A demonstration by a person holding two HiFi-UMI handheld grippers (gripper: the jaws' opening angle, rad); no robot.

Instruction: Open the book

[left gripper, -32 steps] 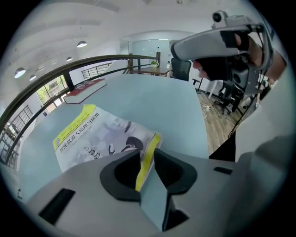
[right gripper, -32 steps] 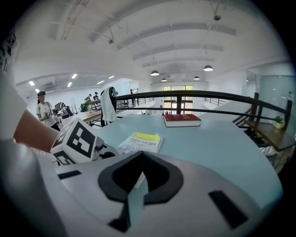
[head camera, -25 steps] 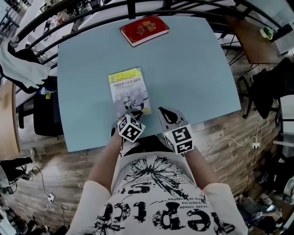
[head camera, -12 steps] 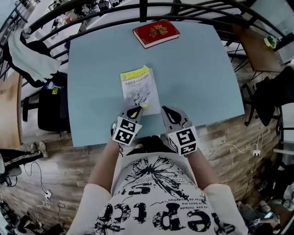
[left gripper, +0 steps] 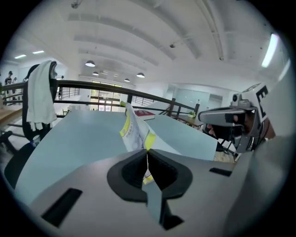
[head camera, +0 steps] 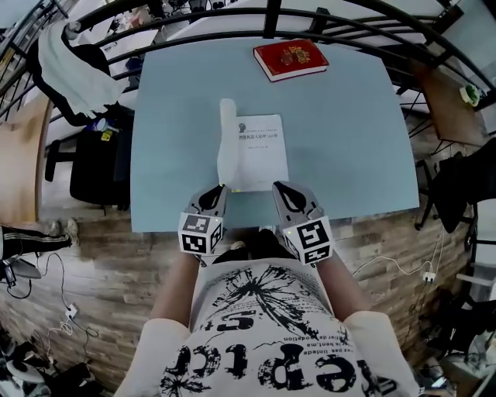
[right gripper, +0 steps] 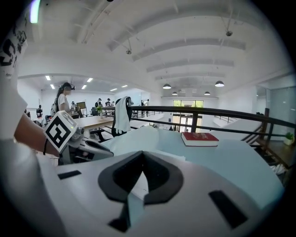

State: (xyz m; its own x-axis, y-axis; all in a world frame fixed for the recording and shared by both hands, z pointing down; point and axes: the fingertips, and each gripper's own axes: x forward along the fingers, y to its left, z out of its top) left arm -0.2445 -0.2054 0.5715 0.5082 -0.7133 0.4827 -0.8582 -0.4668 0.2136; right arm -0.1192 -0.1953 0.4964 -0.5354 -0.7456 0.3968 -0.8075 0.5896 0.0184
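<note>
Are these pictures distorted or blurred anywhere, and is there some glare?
Head view: sharp, but the wide lens bends the railing and table edges. Left gripper view: strong fisheye, dark corners, the book cover looks soft. Right gripper view: same fisheye, bright ceiling lamps, red book clear.

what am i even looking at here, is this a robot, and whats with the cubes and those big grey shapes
No robot. A person holds a tool in each hand, and each tool ends in a two-finger claw and carries a marker cube. The head view comes from a camera on the person's head, looking down at a pale blue table. The other two views come from cameras riding on the tools, so the grey shapes are the claws seen up close. A book lies near the person and a red book at the table's far edge. The left claw is shut on the near book's cover, which stands lifted, baring a white page. The right claw is shut beside that book's near corner.
</note>
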